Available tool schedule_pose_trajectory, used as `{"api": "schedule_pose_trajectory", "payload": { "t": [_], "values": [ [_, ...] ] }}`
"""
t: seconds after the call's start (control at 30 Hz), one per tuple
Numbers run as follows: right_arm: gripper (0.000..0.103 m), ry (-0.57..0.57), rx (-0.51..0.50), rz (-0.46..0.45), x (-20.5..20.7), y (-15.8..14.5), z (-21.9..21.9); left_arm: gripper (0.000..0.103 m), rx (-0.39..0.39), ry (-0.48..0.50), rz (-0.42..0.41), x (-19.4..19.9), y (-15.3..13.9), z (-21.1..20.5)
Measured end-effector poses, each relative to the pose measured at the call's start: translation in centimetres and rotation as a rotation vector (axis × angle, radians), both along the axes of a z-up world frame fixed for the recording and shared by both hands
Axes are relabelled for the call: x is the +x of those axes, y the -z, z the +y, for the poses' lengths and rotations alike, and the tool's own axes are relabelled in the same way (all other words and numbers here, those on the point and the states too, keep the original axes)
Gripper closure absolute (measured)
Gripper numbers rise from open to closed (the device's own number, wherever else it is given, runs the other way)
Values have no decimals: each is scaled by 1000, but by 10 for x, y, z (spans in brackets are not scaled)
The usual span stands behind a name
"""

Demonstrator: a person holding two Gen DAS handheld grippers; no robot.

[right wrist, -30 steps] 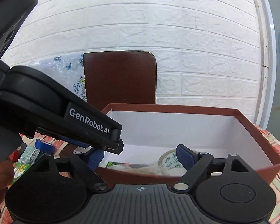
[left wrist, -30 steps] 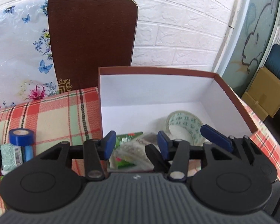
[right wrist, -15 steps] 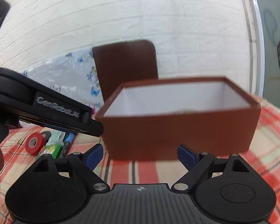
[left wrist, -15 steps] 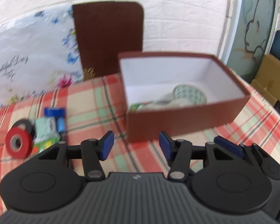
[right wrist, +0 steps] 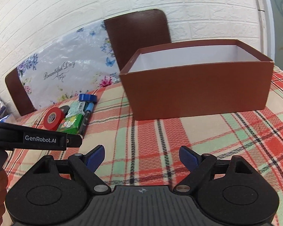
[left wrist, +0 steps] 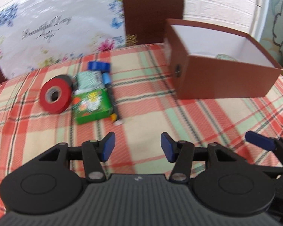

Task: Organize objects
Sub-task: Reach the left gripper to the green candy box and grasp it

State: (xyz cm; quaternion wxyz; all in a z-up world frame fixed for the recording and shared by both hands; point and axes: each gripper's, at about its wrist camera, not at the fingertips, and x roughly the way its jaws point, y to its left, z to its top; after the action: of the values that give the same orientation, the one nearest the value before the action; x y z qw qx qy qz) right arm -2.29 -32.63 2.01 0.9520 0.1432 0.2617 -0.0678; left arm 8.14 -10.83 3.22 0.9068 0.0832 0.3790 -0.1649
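A brown box (left wrist: 222, 79) with a white inside stands on the plaid tablecloth at the right; it also shows in the right wrist view (right wrist: 198, 92). A cluster lies left of it: a red tape roll (left wrist: 54, 96), a green packet (left wrist: 92, 106), a teal packet (left wrist: 88, 80), a blue tape roll (left wrist: 99, 66) and a black marker (left wrist: 114, 105). My left gripper (left wrist: 137, 146) is open and empty, above the cloth in front of the cluster. My right gripper (right wrist: 141, 158) is open and empty, in front of the box.
A brown chair back (right wrist: 137, 35) and a flower-printed sheet (left wrist: 52, 30) stand behind the table against a white brick wall. The left gripper's body (right wrist: 34, 138) crosses the right wrist view at the left. A tape roll (left wrist: 224, 56) peeks from inside the box.
Both grippers have pulled back from over the box toward the front of the table. The left one has swung left, bringing the cluster of objects into view. Both stay open.
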Motion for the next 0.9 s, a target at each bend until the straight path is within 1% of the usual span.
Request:
{"api": "schedule_pose_trajectory", "payload": {
  "t": [0.13, 0.3, 0.5, 0.67, 0.73, 0.8, 0.9],
  "values": [
    [18, -57, -30, 22, 9, -1, 22, 47, 7, -63, 1, 3, 12, 30],
    [19, -135, -73, 51, 20, 2, 50, 47, 16, -157, 23, 16, 27, 72],
    [19, -213, -120, 77, 39, 5, 82, 47, 19, -247, 26, 32, 38, 116],
    [19, -267, -151, 82, 56, 4, 105, 47, 12, -299, 28, 44, 43, 141],
    [22, -288, -157, 79, 62, 4, 112, 47, 6, -313, 30, 48, 46, 148],
    [24, -314, -156, 85, 69, 5, 120, 43, -3, -321, 24, 52, 48, 155],
    [29, -343, -137, 115, 81, 11, 128, 41, -5, -329, 1, 57, 51, 162]
  ]
}}
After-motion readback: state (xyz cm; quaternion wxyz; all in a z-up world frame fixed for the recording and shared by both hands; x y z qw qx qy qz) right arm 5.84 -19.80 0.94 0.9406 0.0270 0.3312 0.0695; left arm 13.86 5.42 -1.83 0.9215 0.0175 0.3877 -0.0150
